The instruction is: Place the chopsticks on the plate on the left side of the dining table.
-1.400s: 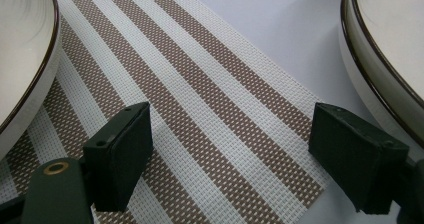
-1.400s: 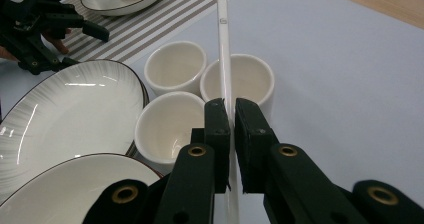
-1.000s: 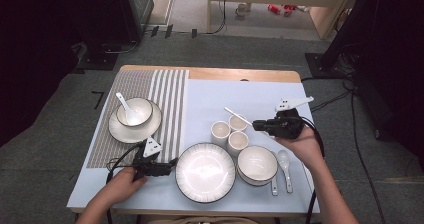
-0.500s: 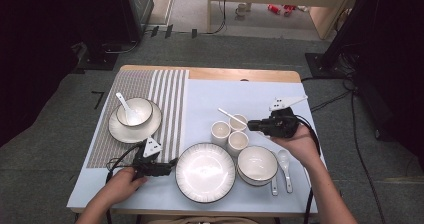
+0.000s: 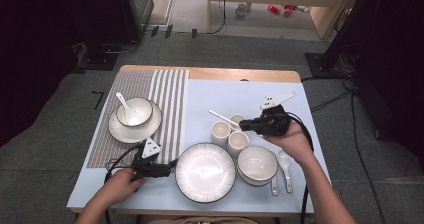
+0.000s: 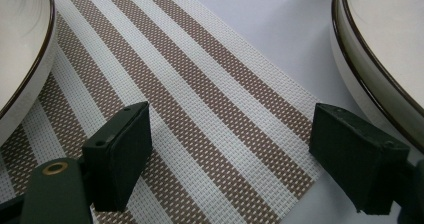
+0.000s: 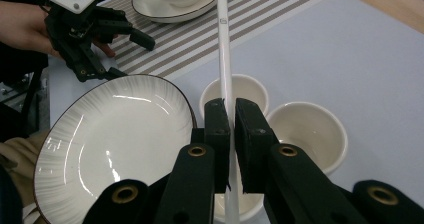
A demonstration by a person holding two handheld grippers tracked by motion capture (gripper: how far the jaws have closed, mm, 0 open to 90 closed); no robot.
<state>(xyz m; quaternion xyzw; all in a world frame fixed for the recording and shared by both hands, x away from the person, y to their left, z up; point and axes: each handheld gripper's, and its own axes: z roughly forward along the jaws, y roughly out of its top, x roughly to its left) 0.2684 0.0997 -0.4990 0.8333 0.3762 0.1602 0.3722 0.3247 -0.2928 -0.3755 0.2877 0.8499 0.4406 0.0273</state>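
Observation:
My right gripper [image 5: 245, 125] hovers over the three small white cups [image 5: 220, 131], shut on a long thin white utensil [image 5: 222, 118] that sticks out toward the upper left. In the right gripper view the jaws [image 7: 231, 106] pinch the white utensil [image 7: 223, 49] above two cups [image 7: 306, 129] and beside the large ribbed plate [image 7: 115, 144]. My left gripper [image 5: 170, 165] rests low at the striped mat's front corner, open with nothing between its pads [image 6: 122, 149]. Under it lies the striped mat [image 6: 200, 109].
A bowl with a spoon on a plate [image 5: 134, 113] sits on the striped mat [image 5: 155, 99]. The large plate [image 5: 205, 171] lies front centre, a white bowl [image 5: 257, 164] to its right, and two spoons [image 5: 285, 166] beside that. The table's far edge [image 5: 240, 75] is bare wood.
My right gripper has moved a little to the left over the cups, carrying the white utensil with it. The left gripper has stayed put.

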